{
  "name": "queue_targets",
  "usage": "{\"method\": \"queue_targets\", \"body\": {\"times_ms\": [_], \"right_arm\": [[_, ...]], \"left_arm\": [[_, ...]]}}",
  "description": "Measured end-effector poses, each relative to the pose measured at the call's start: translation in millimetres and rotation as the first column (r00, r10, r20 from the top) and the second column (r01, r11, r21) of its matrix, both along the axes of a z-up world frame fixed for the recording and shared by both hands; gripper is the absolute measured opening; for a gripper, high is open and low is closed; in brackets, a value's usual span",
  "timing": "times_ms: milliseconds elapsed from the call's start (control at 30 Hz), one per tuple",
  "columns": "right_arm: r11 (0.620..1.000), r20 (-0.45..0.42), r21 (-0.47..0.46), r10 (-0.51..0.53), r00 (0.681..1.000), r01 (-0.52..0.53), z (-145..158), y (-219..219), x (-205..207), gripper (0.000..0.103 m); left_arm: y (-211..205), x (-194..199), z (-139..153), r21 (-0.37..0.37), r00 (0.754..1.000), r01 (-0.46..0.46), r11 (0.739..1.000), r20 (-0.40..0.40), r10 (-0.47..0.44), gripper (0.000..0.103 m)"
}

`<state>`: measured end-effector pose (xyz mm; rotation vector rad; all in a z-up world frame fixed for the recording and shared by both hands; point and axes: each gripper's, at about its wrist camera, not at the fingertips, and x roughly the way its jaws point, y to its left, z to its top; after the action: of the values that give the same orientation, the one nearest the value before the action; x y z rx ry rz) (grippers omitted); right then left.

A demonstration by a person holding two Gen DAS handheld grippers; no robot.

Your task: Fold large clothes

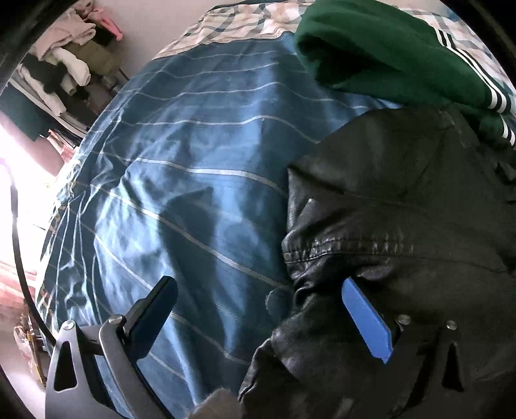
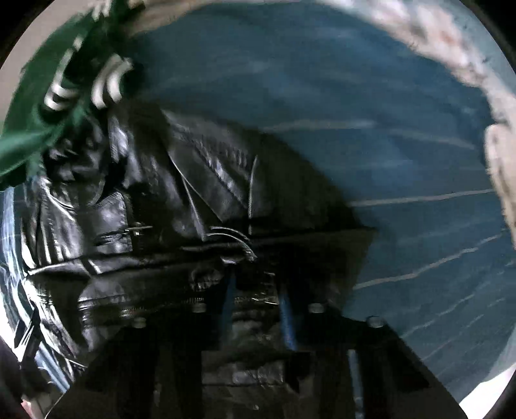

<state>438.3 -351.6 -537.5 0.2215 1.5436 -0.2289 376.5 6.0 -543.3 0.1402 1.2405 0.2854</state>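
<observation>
A black leather jacket (image 1: 403, 225) lies on a blue striped bedspread (image 1: 193, 161). My left gripper (image 1: 258, 299) is open: its left finger hangs over the bedspread and its blue-padded right finger (image 1: 364, 319) lies against the jacket's edge. In the right wrist view the jacket (image 2: 180, 193) lies crumpled with zips showing. My right gripper (image 2: 258, 309) is shut on a fold of the jacket's zip edge, blue pads close together. The view is blurred.
A green garment with white stripes (image 1: 387, 54) lies on the bed beyond the jacket; it also shows in the right wrist view (image 2: 48, 106). A checked blanket (image 1: 245, 22) lies at the bed's far end. Clothes are heaped on a rack (image 1: 64, 64) to the left.
</observation>
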Motion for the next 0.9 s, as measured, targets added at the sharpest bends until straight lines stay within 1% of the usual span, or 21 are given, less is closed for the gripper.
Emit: {"method": "queue_targets", "body": {"times_ms": [100,133,167,233,300,333,367,400,433,467,533,567,633,667,700,733,767,800,867,900], "right_arm": [[0.997,0.074,-0.015,-0.070,0.995,0.071,28.5,-7.8,-14.4,0.013],[0.995,0.096,-0.030,-0.090,0.991,0.093,34.9,-10.7,-19.3,0.013],[0.994,0.098,-0.023,-0.107,0.989,0.110,36.3,-12.5,-22.1,0.013],[0.990,0.073,-0.024,-0.137,0.988,0.139,29.3,-14.9,-26.0,0.013],[0.989,-0.040,0.003,-0.146,0.988,0.146,4.9,-18.7,-25.1,0.014],[0.982,-0.092,0.026,-0.182,0.979,0.185,-9.9,-23.4,-24.3,0.015],[0.975,-0.097,0.050,-0.211,0.973,0.216,-13.2,-27.6,-22.7,0.015],[0.969,-0.099,0.064,-0.233,0.968,0.240,-11.6,-30.2,-21.2,0.019],[0.962,-0.090,0.072,-0.255,0.963,0.262,-5.9,-31.6,-20.0,0.021],[0.965,-0.059,0.041,-0.255,0.965,0.258,6.9,-30.0,-18.6,0.021],[0.979,0.011,-0.008,-0.202,0.979,0.202,31.3,-17.1,-13.4,0.023],[0.986,0.044,-0.010,-0.167,0.985,0.167,42.8,-6.6,-13.4,0.024],[0.994,0.067,0.057,-0.093,0.993,0.089,50.8,18.4,-12.6,0.028],[0.993,0.051,0.114,-0.038,0.998,0.033,46.0,37.1,-11.5,0.029],[0.990,0.036,0.142,-0.009,0.999,0.004,43.1,42.4,-15.1,0.029],[0.986,0.008,0.167,0.028,1.000,-0.029,31.0,57.9,-15.1,0.029],[0.981,-0.023,0.184,0.057,0.998,-0.052,18.2,67.4,-17.0,0.029],[0.981,-0.050,0.182,0.073,0.996,-0.063,6.9,71.9,-15.5,0.029],[0.989,-0.123,0.133,0.088,0.989,-0.071,-23.7,81.7,-18.0,0.029],[0.989,-0.120,0.130,0.084,0.989,-0.069,-27.9,84.2,-15.9,0.029]], "left_arm": [[-1.7,-3.7,13.9,-0.005,0.999,0.007,1.000,0.033,-0.007,0.103],[-3.3,-4.1,15.5,0.004,0.999,0.015,1.000,0.042,-0.015,0.103],[-5.0,-3.2,14.5,0.009,0.999,0.026,1.000,0.043,-0.026,0.103],[-6.9,0.8,5.2,0.027,0.999,0.035,0.999,0.026,-0.036,0.103],[-5.0,5.4,-5.3,0.028,1.000,0.029,0.999,0.002,-0.029,0.103],[-4.4,6.9,-9.0,0.019,1.000,0.028,0.999,-0.009,-0.028,0.103],[-2.6,8.6,-9.7,0.005,1.000,0.023,1.000,-0.019,-0.023,0.103],[-1.4,8.7,-6.7,-0.003,1.000,0.019,1.000,-0.018,-0.019,0.103],[-0.5,8.6,-1.8,-0.004,1.000,0.015,1.000,-0.015,-0.015,0.103],[-0.6,7.4,6.7,0.000,1.000,0.015,1.000,-0.003,-0.015,0.103],[-2.7,4.7,22.2,0.002,1.000,0.013,1.000,0.028,-0.013,0.103],[-4.7,4.1,28.7,0.002,0.999,0.011,1.000,0.042,-0.011,0.103],[-13.0,7.3,31.7,0.028,0.999,0.022,0.999,0.046,-0.023,0.103],[-16.6,9.7,27.0,0.048,0.999,0.024,0.999,0.040,-0.026,0.103],[-19.0,12.1,20.4,0.070,0.999,0.023,0.997,0.031,-0.025,0.103],[-20.7,16.9,4.6,0.094,1.000,0.021,0.995,-0.003,-0.021,0.103],[-19.4,19.3,-5.9,0.087,1.000,0.018,0.996,-0.023,-0.016,0.103],[-16.7,20.6,-13.6,0.071,0.999,0.010,0.997,-0.031,-0.007,0.103],[-13.6,20.6,-20.8,0.047,1.000,0.000,0.999,-0.016,0.001,0.103],[-14.5,19.5,-20.3,0.054,1.000,0.002,0.999,-0.007,-0.002,0.103]]}}
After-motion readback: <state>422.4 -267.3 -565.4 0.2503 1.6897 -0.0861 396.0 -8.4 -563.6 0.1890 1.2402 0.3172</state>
